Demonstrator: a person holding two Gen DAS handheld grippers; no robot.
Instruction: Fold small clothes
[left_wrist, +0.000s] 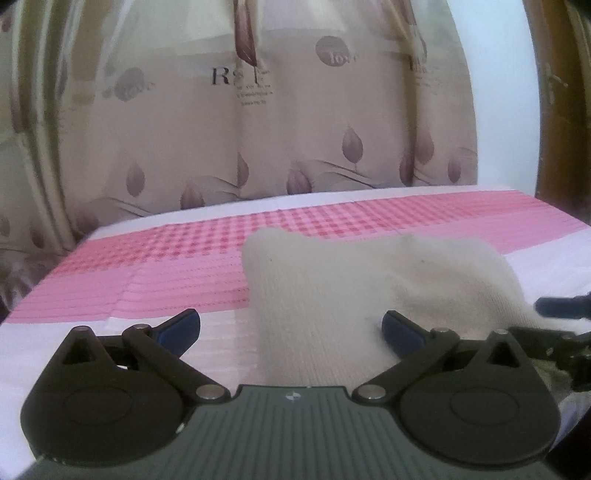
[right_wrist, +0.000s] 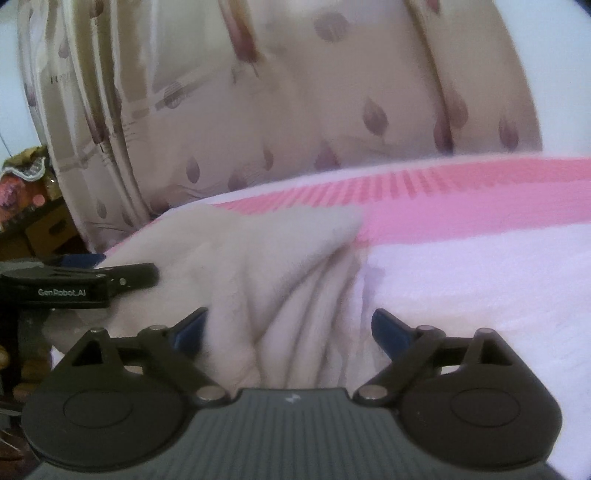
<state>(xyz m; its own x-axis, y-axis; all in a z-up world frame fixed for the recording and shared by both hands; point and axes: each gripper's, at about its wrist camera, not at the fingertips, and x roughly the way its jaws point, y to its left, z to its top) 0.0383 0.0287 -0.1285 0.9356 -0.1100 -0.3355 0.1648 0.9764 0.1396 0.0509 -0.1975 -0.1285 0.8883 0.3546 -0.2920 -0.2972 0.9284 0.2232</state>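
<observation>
A small cream knitted garment (left_wrist: 354, 288) lies on the pink and white checked cloth (left_wrist: 177, 254) that covers the surface. In the left wrist view my left gripper (left_wrist: 291, 328) is open, its blue pads (left_wrist: 177, 328) wide apart with the near end of the garment between them and not pinched. In the right wrist view the same garment (right_wrist: 280, 266) lies rumpled in folds. My right gripper (right_wrist: 290, 328) is open around its near edge, and the pads (right_wrist: 391, 330) do not press on it. Each gripper shows at the edge of the other's view: the right gripper (left_wrist: 561, 306) and the left gripper (right_wrist: 74, 284).
A beige curtain (left_wrist: 258, 129) with a leaf print hangs right behind the far edge of the surface. A brown wooden door (left_wrist: 561, 110) stands at the right. Cluttered household items (right_wrist: 26, 192) sit low at the left, beyond the surface's left edge.
</observation>
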